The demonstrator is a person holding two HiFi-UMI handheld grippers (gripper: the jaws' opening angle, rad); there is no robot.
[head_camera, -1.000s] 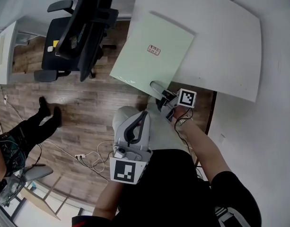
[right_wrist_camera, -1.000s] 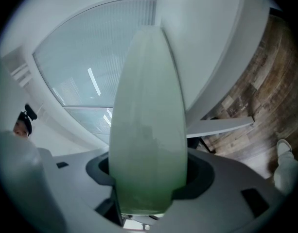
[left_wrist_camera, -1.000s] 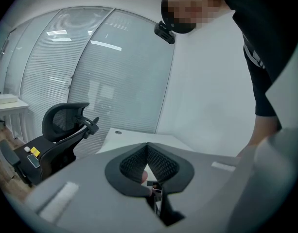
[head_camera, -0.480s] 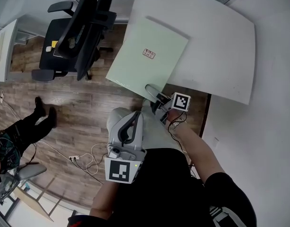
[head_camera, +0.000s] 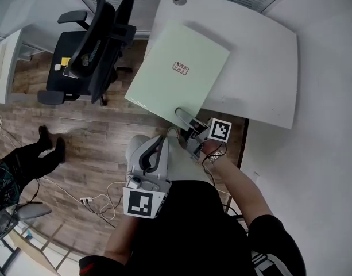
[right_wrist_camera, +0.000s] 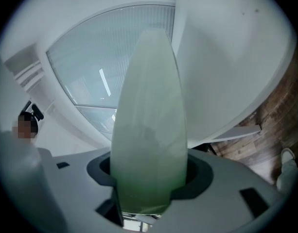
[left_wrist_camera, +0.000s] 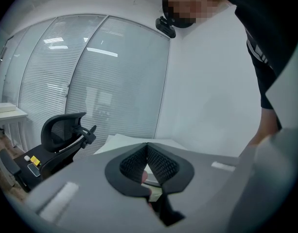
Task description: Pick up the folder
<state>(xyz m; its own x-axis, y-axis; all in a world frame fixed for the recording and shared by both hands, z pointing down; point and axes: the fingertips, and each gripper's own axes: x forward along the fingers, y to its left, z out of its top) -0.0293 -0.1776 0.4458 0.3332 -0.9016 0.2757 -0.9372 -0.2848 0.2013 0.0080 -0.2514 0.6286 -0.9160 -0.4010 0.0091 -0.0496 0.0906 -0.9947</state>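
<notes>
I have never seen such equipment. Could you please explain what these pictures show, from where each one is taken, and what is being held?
There is no robot here: a person holds a hand tool with two jaws, called a gripper, in each hand. The head view comes from a camera on the person's head, looking down. The other two views come from a camera riding on each gripper, looking along its jaws. Below is a white table. A pale green folder lies over it and juts past its edge. A black office chair stands on the wooden floor. The right gripper has just been closing its jaws, which clamp the folder's near edge. The left gripper is shut and holds nothing.
</notes>
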